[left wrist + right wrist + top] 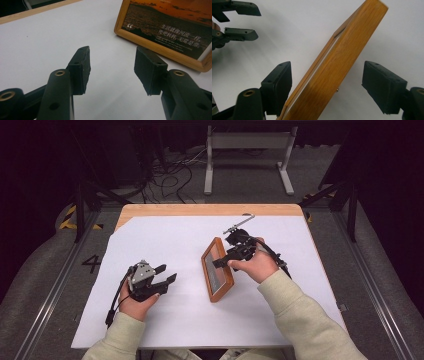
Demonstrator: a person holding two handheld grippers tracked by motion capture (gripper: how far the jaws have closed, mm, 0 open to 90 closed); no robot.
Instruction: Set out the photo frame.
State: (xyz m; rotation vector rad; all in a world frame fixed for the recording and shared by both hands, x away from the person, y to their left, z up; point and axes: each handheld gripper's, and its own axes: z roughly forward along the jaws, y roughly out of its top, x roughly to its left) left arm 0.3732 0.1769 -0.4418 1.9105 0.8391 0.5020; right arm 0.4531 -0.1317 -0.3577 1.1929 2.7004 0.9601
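Observation:
A wooden picture frame (217, 270) with a sunset photo and white text stands tilted on edge on the white sheet (165, 320), right of centre. My right gripper (223, 258) is open, its jaws straddling the frame's upper edge; in the right gripper view the frame (342, 62) runs diagonally between the pads, close to the left one. My left gripper (168, 273) is open and holds nothing, resting on the sheet left of the frame. In the left gripper view the frame (165, 30) lies beyond and right of the open left gripper (112, 57). The left gripper (257, 23) also shows in the right gripper view.
A thin metal L-shaped piece (239, 224) lies on the sheet behind the frame. The table's wooden edge (200, 210) shows at the back. Beyond it are floor cables (170, 175) and a white stand (248, 150).

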